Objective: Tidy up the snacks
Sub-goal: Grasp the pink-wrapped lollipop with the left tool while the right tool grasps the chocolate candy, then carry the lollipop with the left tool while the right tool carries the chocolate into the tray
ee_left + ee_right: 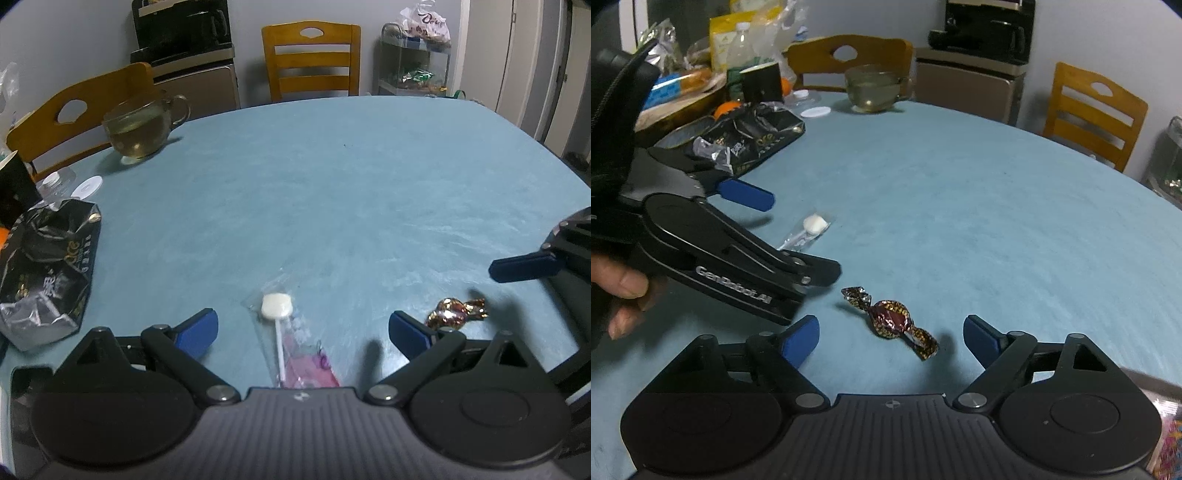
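Wrapped candy (892, 320) lies lower centre, long axis diagonal, between the right gripper (891, 338)'s released jaws; left gripper (302, 332) spread over the lollipop (277, 307)

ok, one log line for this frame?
left gripper: open over white lollipop in clear wrapper | right gripper: open around brown-gold foil-wrapped candy | both on blue table, unheld

Black hand-held gripper (890, 338) with blue finger pads (799, 341), silver pivot screws, white "GenRobot.AI" lettering.
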Tool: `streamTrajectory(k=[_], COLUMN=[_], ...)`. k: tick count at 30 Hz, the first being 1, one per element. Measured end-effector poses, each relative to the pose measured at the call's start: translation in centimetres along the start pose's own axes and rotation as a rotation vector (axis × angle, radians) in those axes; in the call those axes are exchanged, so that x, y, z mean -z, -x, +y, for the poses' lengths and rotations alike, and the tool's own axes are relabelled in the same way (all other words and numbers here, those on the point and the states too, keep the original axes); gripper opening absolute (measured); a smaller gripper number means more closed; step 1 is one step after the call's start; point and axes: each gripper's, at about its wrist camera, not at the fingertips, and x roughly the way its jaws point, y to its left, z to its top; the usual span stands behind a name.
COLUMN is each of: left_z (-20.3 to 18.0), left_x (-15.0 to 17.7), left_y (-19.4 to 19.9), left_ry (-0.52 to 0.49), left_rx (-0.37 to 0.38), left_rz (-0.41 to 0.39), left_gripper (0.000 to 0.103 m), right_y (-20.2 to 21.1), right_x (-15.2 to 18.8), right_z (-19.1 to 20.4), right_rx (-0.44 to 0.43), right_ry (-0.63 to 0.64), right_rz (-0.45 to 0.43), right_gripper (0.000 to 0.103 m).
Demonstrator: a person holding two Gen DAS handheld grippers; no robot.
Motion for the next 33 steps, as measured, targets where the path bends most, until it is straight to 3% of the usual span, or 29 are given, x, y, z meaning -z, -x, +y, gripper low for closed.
streamTrajectory(k=[5, 15, 19, 24, 33], left_z=[-0.2, 0.9, 1.4, 1.6, 1.9], left_x=[0.1, 0.5, 0.7, 0.8, 1.4], left_y=[-1.0, -1.4, -1.0, -0.5, -0.1], left_ry=[0.008, 0.067, 0.095, 0.102, 0.143], left_rx=[0.009, 0.034, 0.018, 0.024, 0.041], left_rz=[0.030, 0.011, 0.001, -0.005, -0.004], left_gripper=[0.086, 0.072, 0.058, 0.032, 0.013], right_y=[-0.8, -1.5, -1.9, -1.8, -1.4], right_x=[-0.1, -0.4, -0.5, -0.5, -0.3], right_z=[-0.3, -0.1, 0.3, 0.6, 1.3], right_rx=[-0.018, -0.043, -0.055, -0.063, -0.058], right_ry=[0.013, 0.054, 0.074, 0.088, 0.082], right_rz=[0.011, 0.012, 0.021, 0.011, 0.012], right_gripper=[0.078, 0.074, 0.065, 0.054, 0.030])
